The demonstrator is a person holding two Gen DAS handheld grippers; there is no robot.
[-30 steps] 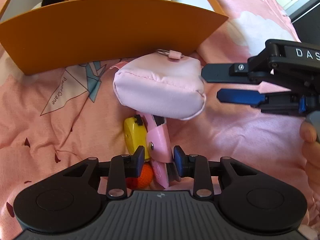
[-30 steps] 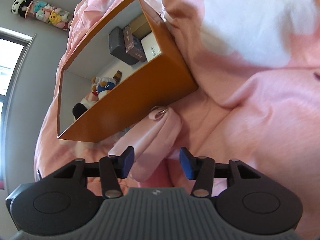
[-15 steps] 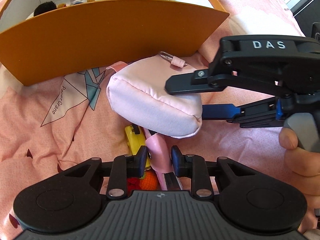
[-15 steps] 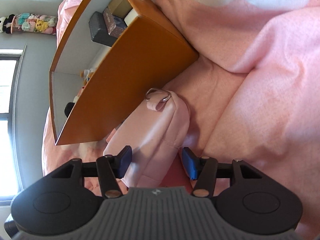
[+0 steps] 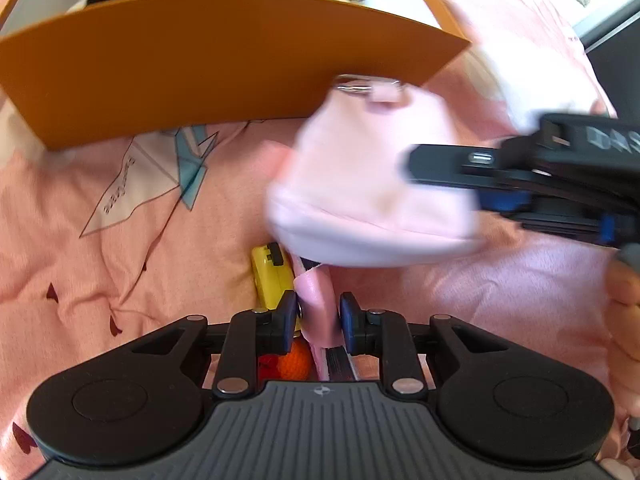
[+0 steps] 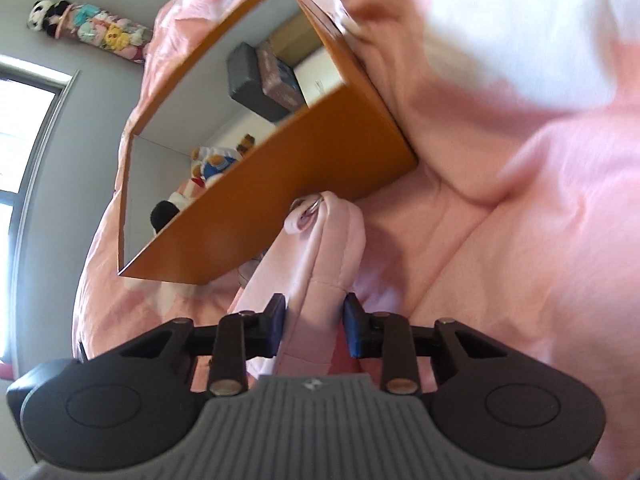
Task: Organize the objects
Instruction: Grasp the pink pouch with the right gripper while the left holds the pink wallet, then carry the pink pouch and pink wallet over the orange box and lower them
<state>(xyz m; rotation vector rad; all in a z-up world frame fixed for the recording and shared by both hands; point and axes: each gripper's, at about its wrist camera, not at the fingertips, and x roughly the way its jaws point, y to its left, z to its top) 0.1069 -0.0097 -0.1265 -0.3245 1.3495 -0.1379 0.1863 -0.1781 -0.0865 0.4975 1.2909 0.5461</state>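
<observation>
Right wrist view: pink pouch [image 6: 320,264] between the closing right hand-held gripper [image 6: 314,326].

My right gripper [image 6: 314,322] is closing its jaws on the pink pouch [image 6: 320,256], which is lying beside the orange box [image 6: 280,196] on the bed [image 6: 540,220].

Blurred "DAS" marks the right gripper [image 5: 476,190] (bedsheet print unreadable).

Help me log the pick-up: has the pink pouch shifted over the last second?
Yes. In the left wrist view the pink pouch has risen toward the orange box: its metal ring now overlaps the box's lower edge, where it previously sat just below it.
</observation>
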